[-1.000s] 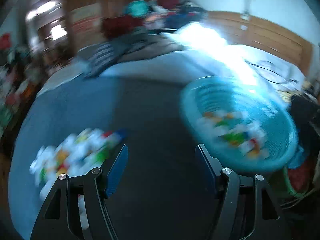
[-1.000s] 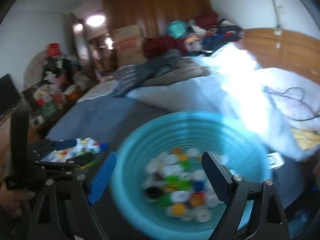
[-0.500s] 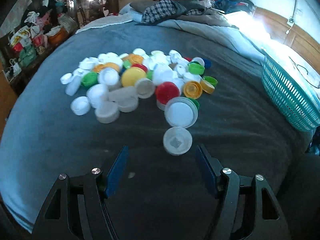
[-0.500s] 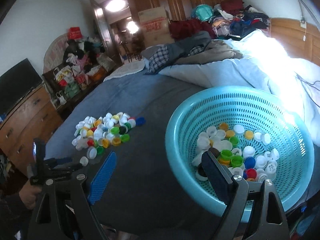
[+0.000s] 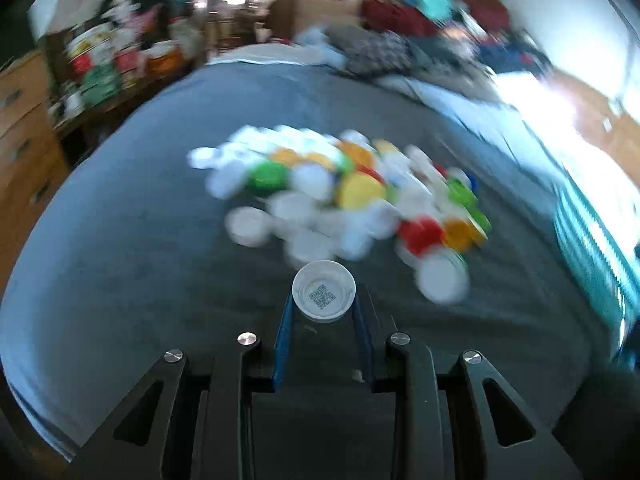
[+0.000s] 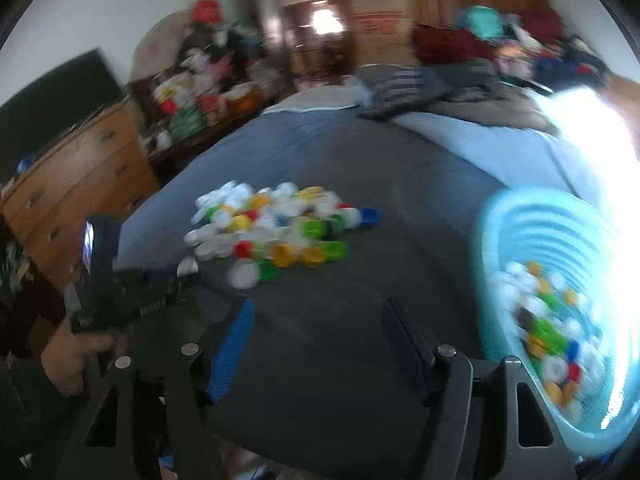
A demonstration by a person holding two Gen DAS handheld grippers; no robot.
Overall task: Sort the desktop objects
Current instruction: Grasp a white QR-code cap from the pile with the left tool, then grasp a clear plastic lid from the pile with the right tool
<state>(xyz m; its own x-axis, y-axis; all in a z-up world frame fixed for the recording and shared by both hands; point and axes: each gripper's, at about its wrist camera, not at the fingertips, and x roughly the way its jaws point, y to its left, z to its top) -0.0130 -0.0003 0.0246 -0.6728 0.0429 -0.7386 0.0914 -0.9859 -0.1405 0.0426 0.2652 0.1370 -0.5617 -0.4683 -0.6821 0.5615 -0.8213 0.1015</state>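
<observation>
My left gripper [image 5: 324, 304] is shut on a white bottle cap [image 5: 323, 295] with a QR code inside, held above the grey bed. A pile of white, yellow, green and red caps [image 5: 344, 196] lies just beyond it, blurred. In the right wrist view the same pile [image 6: 276, 232] sits mid-bed, and the left gripper's body [image 6: 128, 296] shows at the left with the cap [image 6: 188, 266] at its tip. My right gripper [image 6: 316, 320] is open and empty. A teal basket [image 6: 560, 240] holding several caps stands at the right.
The basket's side [image 5: 592, 240] shows at the right edge of the left wrist view. Folded clothes [image 6: 460, 92] lie at the bed's far end. A wooden dresser [image 6: 76, 172] and cluttered shelves [image 6: 200, 84] stand to the left.
My left gripper has shut on the nearest white cap and lifted it. My right gripper has swung left, so the basket now sits at its right edge.
</observation>
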